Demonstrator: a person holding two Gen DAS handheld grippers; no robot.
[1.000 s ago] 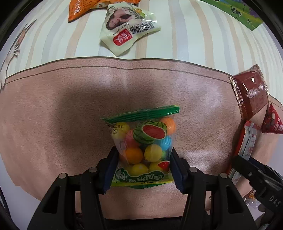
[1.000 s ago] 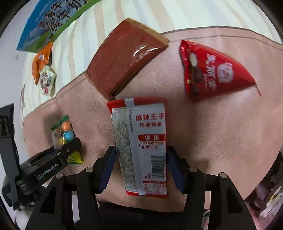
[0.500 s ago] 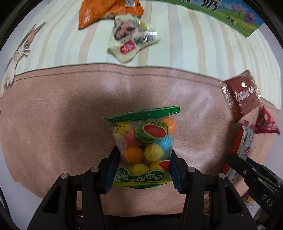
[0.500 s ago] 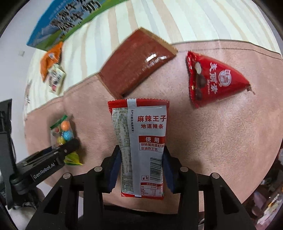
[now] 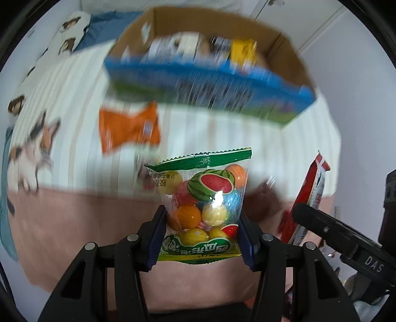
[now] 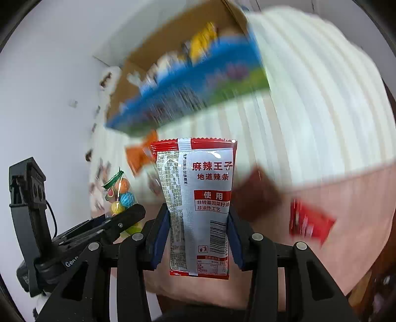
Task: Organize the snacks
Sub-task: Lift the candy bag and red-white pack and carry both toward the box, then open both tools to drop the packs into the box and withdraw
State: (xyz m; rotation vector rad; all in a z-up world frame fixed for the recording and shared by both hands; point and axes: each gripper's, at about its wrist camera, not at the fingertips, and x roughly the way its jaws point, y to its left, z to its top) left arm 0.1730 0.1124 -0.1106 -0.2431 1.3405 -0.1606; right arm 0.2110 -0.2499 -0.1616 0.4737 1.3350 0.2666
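Snacks are held in both grippers above the pink blanket [image 5: 74,235]: the left gripper [image 5: 200,232] is clamped on a clear bag of coloured candy balls [image 5: 205,205], the right gripper [image 6: 198,235] on a red and silver spicy-strip packet [image 6: 200,205]. Beyond them a cardboard box [image 5: 284,57] sits on the striped bedsheet [image 5: 74,99], an orange packet [image 5: 128,128] before it.

Open carton [image 5: 294,57] ahead, seemingly unobstructed above.

LOCATION: home bedroom | EVIDENCE: bed with striped sheet [image 5: 222,128], pink blanket [image 5: 74,223], cat-print bedding [image 5: 32,153], far white wardrobe doors [image 5: 309,22]
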